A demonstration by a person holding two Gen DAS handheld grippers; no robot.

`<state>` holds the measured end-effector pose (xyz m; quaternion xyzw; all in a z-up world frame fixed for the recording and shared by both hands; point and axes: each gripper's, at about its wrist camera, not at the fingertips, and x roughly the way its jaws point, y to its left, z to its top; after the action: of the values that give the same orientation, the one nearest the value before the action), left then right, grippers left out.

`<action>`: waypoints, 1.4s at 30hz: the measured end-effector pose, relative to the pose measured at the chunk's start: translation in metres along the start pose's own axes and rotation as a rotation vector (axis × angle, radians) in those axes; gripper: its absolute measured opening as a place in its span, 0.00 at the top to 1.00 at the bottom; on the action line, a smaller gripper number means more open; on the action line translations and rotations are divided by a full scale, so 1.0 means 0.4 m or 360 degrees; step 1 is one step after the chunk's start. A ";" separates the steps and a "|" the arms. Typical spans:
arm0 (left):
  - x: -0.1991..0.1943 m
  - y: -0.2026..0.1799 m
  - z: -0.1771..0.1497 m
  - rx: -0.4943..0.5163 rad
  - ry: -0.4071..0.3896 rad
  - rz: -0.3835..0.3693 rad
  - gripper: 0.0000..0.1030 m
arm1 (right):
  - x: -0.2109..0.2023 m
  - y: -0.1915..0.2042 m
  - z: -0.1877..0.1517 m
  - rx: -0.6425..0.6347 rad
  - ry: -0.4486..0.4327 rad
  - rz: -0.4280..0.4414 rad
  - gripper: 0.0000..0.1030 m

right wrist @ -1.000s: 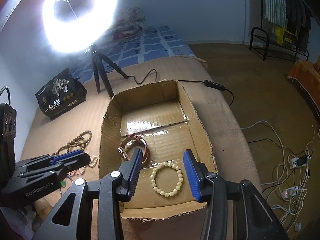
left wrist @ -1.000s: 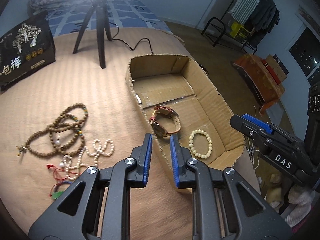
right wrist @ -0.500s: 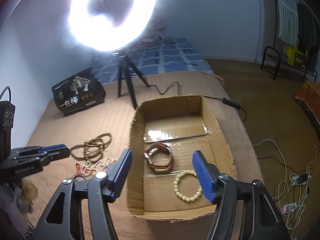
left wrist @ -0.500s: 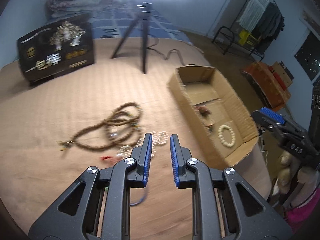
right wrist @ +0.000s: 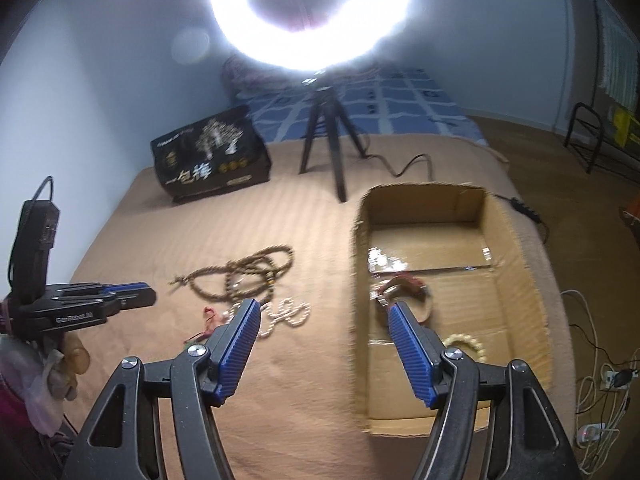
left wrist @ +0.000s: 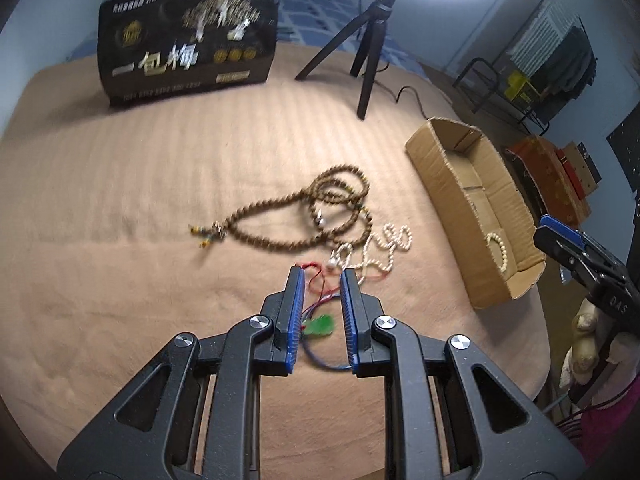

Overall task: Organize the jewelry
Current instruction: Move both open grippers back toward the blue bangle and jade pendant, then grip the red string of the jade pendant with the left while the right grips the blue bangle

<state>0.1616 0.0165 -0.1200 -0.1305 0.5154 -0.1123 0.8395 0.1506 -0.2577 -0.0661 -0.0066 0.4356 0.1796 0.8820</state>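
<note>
A brown wooden bead necklace (left wrist: 304,216) lies on the tan table, with a white pearl strand (left wrist: 380,246) and a red cord with a green pendant (left wrist: 320,324) beside it. My left gripper (left wrist: 322,280) is open and empty, hovering over the red cord and pendant. The cardboard box (right wrist: 516,280) holds a red-strapped watch (right wrist: 404,286) and a cream bead bracelet (right wrist: 466,344). My right gripper (right wrist: 324,312) is wide open and empty, above the table by the box's left wall. The necklace (right wrist: 244,272) and the pearls (right wrist: 286,314) show left of it.
A black printed box (left wrist: 188,40) stands at the back left. A ring light on a black tripod (left wrist: 364,48) stands behind the jewelry, its cable trailing right. The table edge drops to the floor and cables (right wrist: 600,380) at the right.
My left gripper has swung left from the box to above the loose jewelry and opened a little wider. My right gripper has pulled back from over the box and opened wider.
</note>
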 end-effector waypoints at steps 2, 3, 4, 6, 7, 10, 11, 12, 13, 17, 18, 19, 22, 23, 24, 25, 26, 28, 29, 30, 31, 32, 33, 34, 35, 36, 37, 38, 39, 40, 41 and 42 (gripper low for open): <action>0.014 0.015 -0.003 -0.0033 0.0031 -0.0011 0.84 | 0.018 0.019 -0.005 -0.0007 0.0040 0.0036 0.33; 0.024 0.026 -0.004 -0.0057 0.0049 -0.0022 0.84 | 0.027 0.027 -0.009 -0.0006 0.0062 0.0059 0.33; 0.028 0.029 -0.008 -0.0069 0.0059 -0.0026 0.84 | 0.035 0.034 -0.013 -0.0005 0.0082 0.0083 0.33; 0.044 0.040 -0.010 -0.0098 0.0085 -0.0040 0.84 | 0.054 0.052 -0.022 -0.0012 0.0125 0.0114 0.33; 0.051 0.043 -0.010 -0.0109 0.0096 -0.0050 0.84 | 0.066 0.063 -0.028 -0.0025 0.0151 0.0130 0.34; 0.069 0.050 -0.006 -0.0145 0.0120 -0.0084 0.84 | 0.099 0.093 -0.045 -0.0060 0.0227 0.0166 0.41; 0.076 0.049 -0.003 -0.0157 0.0126 -0.0100 0.84 | 0.109 0.100 -0.049 -0.0067 0.0251 0.0178 0.42; 0.081 0.047 0.000 -0.0163 0.0131 -0.0108 0.84 | 0.121 0.107 -0.056 -0.0072 0.0278 0.0193 0.45; 0.087 0.045 0.004 -0.0169 0.0136 -0.0120 0.84 | 0.135 0.115 -0.064 -0.0074 0.0307 0.0207 0.47; 0.116 0.029 0.012 -0.0168 0.0167 -0.0142 0.84 | 0.179 0.139 -0.086 -0.0096 0.0399 0.0237 0.56; 0.126 0.026 0.014 -0.0165 0.0177 -0.0141 0.84 | 0.191 0.145 -0.092 -0.0101 0.0420 0.0238 0.59; 0.134 0.024 0.015 -0.0165 0.0185 -0.0138 0.84 | 0.200 0.148 -0.096 -0.0098 0.0436 0.0244 0.60; 0.160 0.023 0.018 -0.0173 0.0213 -0.0120 0.84 | 0.223 0.157 -0.106 -0.0087 0.0478 0.0271 0.64; 0.167 0.023 0.019 -0.0173 0.0216 -0.0112 0.84 | 0.229 0.161 -0.109 -0.0091 0.0487 0.0274 0.65; 0.174 0.022 0.021 -0.0171 0.0218 -0.0104 0.84 | 0.237 0.165 -0.110 -0.0098 0.0496 0.0277 0.66; 0.177 0.022 0.022 -0.0168 0.0220 -0.0096 0.84 | 0.244 0.170 -0.113 -0.0109 0.0506 0.0277 0.66; 0.183 0.021 0.024 -0.0162 0.0222 -0.0082 0.84 | 0.248 0.174 -0.115 -0.0117 0.0511 0.0274 0.66; 0.193 0.021 0.027 -0.0163 0.0227 -0.0068 0.84 | 0.261 0.180 -0.118 -0.0130 0.0527 0.0273 0.68; 0.199 0.022 0.029 -0.0166 0.0232 -0.0068 0.84 | 0.266 0.181 -0.118 -0.0132 0.0532 0.0272 0.69; 0.205 0.022 0.030 -0.0167 0.0237 -0.0065 0.84 | 0.272 0.184 -0.119 -0.0132 0.0537 0.0274 0.69; 0.211 0.021 0.032 -0.0165 0.0241 -0.0057 0.84 | 0.275 0.185 -0.119 -0.0130 0.0541 0.0276 0.70; 0.215 0.020 0.034 -0.0163 0.0244 -0.0055 0.84 | 0.278 0.186 -0.118 -0.0128 0.0546 0.0280 0.70; 0.219 0.020 0.034 -0.0163 0.0247 -0.0054 0.84 | 0.280 0.187 -0.118 -0.0128 0.0549 0.0281 0.71; 0.224 0.019 0.035 -0.0162 0.0251 -0.0052 0.84 | 0.281 0.188 -0.118 -0.0131 0.0551 0.0280 0.72; 0.229 0.019 0.035 -0.0162 0.0255 -0.0048 0.84 | 0.282 0.189 -0.118 -0.0135 0.0552 0.0277 0.72; 0.232 0.019 0.036 -0.0163 0.0255 -0.0046 0.84 | 0.283 0.190 -0.118 -0.0136 0.0552 0.0275 0.72; 0.234 0.020 0.037 -0.0162 0.0257 -0.0042 0.84 | 0.285 0.191 -0.118 -0.0137 0.0555 0.0274 0.72; 0.236 0.020 0.037 -0.0161 0.0258 -0.0037 0.84 | 0.288 0.192 -0.118 -0.0139 0.0559 0.0272 0.73; 0.237 0.020 0.036 -0.0161 0.0260 -0.0036 0.84 | 0.290 0.193 -0.119 -0.0141 0.0563 0.0271 0.74; 0.238 0.020 0.036 -0.0162 0.0262 -0.0037 0.84 | 0.291 0.194 -0.119 -0.0144 0.0566 0.0270 0.74; 0.239 0.019 0.035 -0.0160 0.0264 -0.0035 0.84 | 0.291 0.195 -0.119 -0.0146 0.0568 0.0270 0.74; 0.239 0.020 0.035 -0.0160 0.0263 -0.0033 0.84 | 0.292 0.197 -0.119 -0.0151 0.0571 0.0270 0.74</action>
<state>0.2169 -0.0054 -0.1966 -0.1680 0.5865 -0.1054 0.7853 0.1538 -0.1556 -0.1744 -0.0432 0.5758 0.2694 0.7707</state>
